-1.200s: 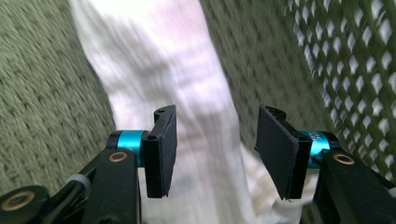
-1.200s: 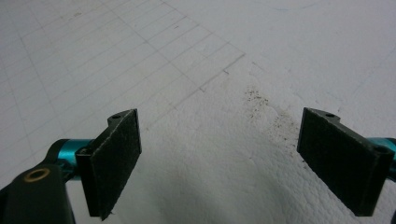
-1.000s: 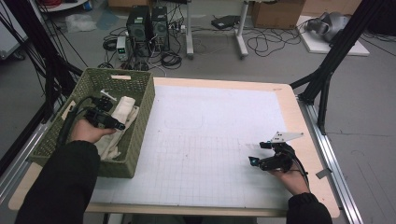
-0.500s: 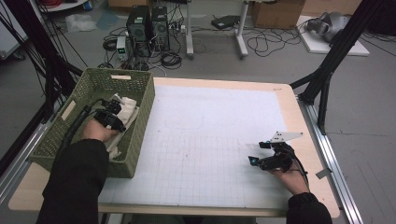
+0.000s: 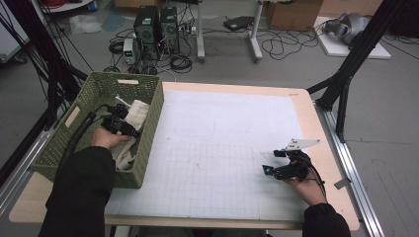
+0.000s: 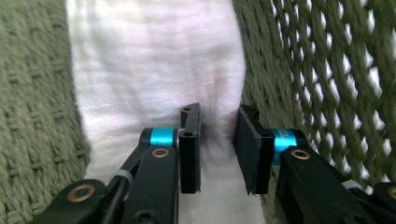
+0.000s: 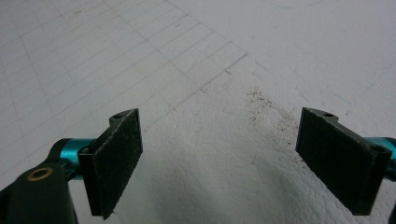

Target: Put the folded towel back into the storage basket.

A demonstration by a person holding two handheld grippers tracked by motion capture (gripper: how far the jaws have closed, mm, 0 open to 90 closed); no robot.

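The left gripper (image 6: 217, 151) has its fingers (image 6: 189, 154) a narrow gap apart over a white cloth (image 6: 154, 74), with a fold of the cloth showing in the gap; the jaws have just been opening a little after a tighter squeeze. Whether the pads press the cloth at this moment cannot be told for sure, but they look just free of it. The right gripper (image 7: 233, 158) has its fingers wide apart with nothing between them, above the bare white mat (image 7: 196, 60).

The cloth is off-white, soft and fuzzy, with gentle creases running along it. In the left gripper view it lies as a broad strip, with woven green wall on either side. In the high view the cloth (image 5: 134, 114) shows as a rumpled bundle, part of it bunched on the far side of the left gripper (image 5: 118, 124) and part trailing toward the near end, under the hand.

The cloth lies in a green woven basket (image 5: 148, 89) that stands at the left end of the table (image 5: 316, 128), its right wall beside the mat's left edge. The basket's walls are open mesh. A small pale label sits on its left rim. The right gripper (image 5: 282, 170) rests low over the near right part of the mat, well apart from the basket.
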